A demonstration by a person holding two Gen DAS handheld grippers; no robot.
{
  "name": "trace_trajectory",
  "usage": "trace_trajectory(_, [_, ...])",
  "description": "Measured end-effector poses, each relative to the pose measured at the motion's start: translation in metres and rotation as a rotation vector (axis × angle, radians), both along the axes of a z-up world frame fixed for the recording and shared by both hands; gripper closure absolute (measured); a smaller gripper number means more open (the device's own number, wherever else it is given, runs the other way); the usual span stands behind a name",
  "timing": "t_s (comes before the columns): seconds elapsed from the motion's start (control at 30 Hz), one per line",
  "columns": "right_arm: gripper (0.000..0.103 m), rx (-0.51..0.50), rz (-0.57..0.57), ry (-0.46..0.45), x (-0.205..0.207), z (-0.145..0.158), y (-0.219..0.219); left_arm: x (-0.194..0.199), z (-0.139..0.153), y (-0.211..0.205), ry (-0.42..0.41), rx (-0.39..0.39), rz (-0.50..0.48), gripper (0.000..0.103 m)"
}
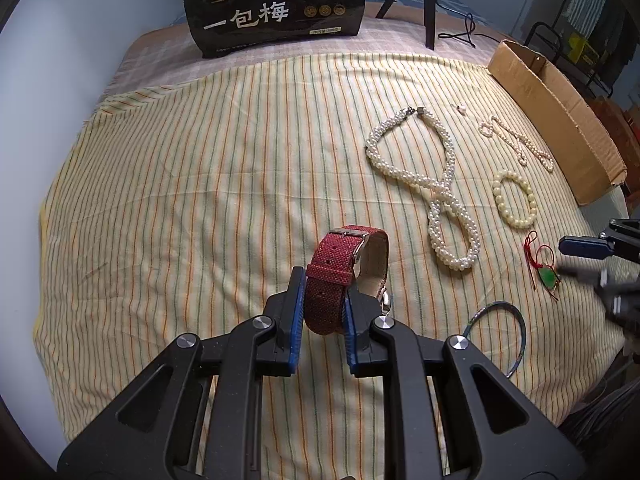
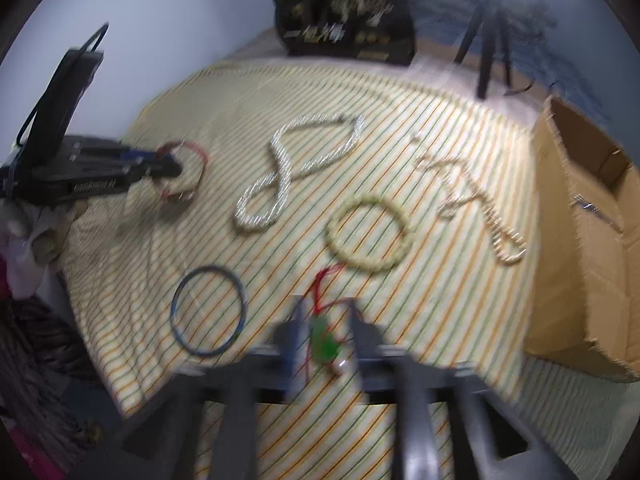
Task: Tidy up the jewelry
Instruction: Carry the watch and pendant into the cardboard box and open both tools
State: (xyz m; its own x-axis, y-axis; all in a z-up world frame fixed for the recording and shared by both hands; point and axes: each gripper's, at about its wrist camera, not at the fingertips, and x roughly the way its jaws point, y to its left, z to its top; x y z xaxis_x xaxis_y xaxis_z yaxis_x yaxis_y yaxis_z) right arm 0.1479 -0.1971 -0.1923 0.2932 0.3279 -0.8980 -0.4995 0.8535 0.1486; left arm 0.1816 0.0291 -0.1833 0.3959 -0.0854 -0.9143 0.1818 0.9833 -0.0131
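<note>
A: The left gripper [image 1: 325,312] pinches the red watch [image 1: 340,268] strap just above the striped cloth [image 1: 200,184] — still gathering.

B: The right gripper [image 2: 326,338] stands open around the green pendant [image 2: 324,344]; I judge both go next to the cardboard box [image 2: 576,248].

Bed with a yellow striped cloth [image 1: 200,168] spread over a pink checked sheet [image 1: 160,52]. On the cloth lay a thick pearl necklace [image 1: 436,184] twisted into a figure eight, a thin pearl strand [image 1: 516,140], a cream bead bracelet [image 1: 516,200], a green pendant on red cord [image 1: 546,274], and a blue bangle [image 1: 516,336]. A cardboard box [image 1: 560,120] sat at the cloth's right edge. A black printed bag [image 1: 276,8] and a tripod [image 1: 420,0] stood on the sheet behind.
</note>
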Motion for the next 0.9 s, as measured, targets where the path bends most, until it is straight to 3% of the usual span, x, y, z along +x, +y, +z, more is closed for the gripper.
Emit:
trace_trajectory(0.03, [0.053,-0.02,0.009,0.002,-0.001,-0.003,0.002,0.0,0.0,0.0,0.001,-0.001,0.001,0.088])
trace_trajectory(0.07, [0.061,-0.05,0.017,-0.001,-0.002,-0.006,0.004,0.0,-0.001,0.001,0.002,-0.001,0.002,0.088])
trace_trajectory(0.1, [0.076,-0.074,0.024,0.001,-0.002,-0.01,0.007,0.001,-0.001,0.0,0.002,0.002,0.002,0.088])
trace_trajectory(0.2, [0.088,-0.106,0.047,0.016,-0.003,-0.019,0.013,0.001,-0.002,-0.001,0.0,0.006,-0.002,0.088])
trace_trajectory(0.3, [0.089,-0.131,0.059,-0.011,-0.003,-0.017,0.019,0.001,0.0,-0.001,-0.008,0.005,0.0,0.088])
trace_trajectory(0.63, [0.089,0.03,-0.056,-0.098,0.002,0.03,-0.002,-0.005,0.039,-0.004,-0.09,-0.055,0.013,0.088])
trace_trajectory(0.9, [0.089,0.108,-0.142,-0.217,0.005,0.084,-0.026,-0.012,0.08,-0.032,-0.179,-0.109,-0.031,0.088])
